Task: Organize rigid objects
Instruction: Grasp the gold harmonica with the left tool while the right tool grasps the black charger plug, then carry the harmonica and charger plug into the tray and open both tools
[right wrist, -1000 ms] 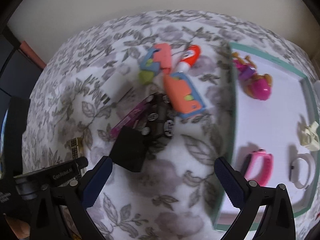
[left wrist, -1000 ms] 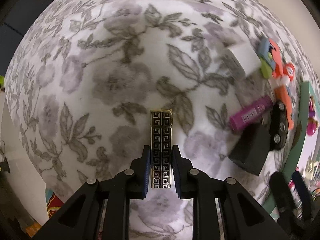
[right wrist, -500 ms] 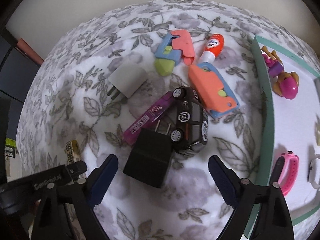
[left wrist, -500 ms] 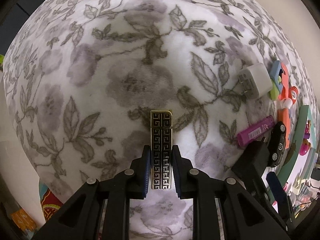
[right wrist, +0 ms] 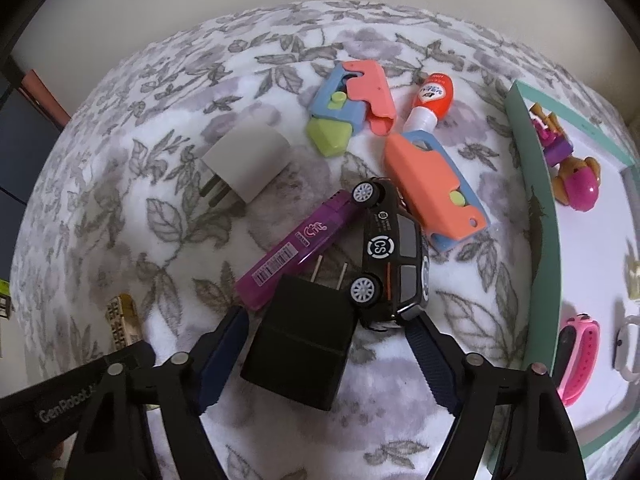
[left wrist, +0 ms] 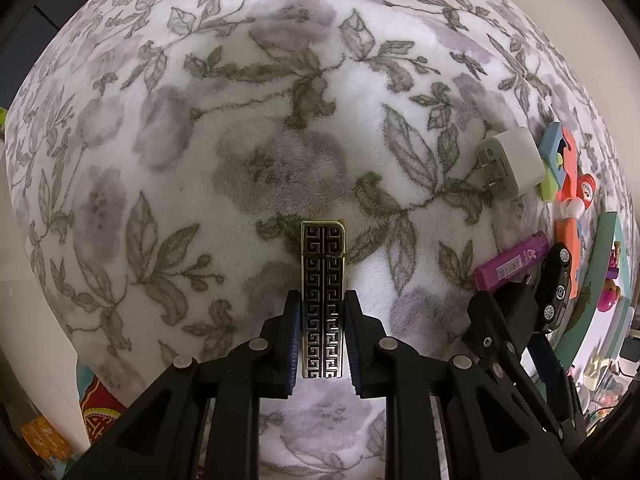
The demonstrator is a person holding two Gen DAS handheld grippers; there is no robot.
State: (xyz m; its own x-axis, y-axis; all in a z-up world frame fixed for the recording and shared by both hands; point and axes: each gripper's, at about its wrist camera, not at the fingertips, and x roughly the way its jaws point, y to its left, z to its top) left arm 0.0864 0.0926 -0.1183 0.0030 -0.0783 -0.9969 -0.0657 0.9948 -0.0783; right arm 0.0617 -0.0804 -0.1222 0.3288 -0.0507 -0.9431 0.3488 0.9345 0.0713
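Charger [right wrist: 304,336], black, between the closing jaws of the right gripper [right wrist: 324,344], pads not yet touching; prongs and long axis pointing away from the jaws, toward the toy car [right wrist: 394,252]. Left gripper [left wrist: 323,332] clamped on a patterned lighter [left wrist: 323,280], lengthwise along the jaws, farther from the charger.

"CS" marks the black toy car [right wrist: 394,254]; "GenRobot" marks the left gripper [right wrist: 64,402].
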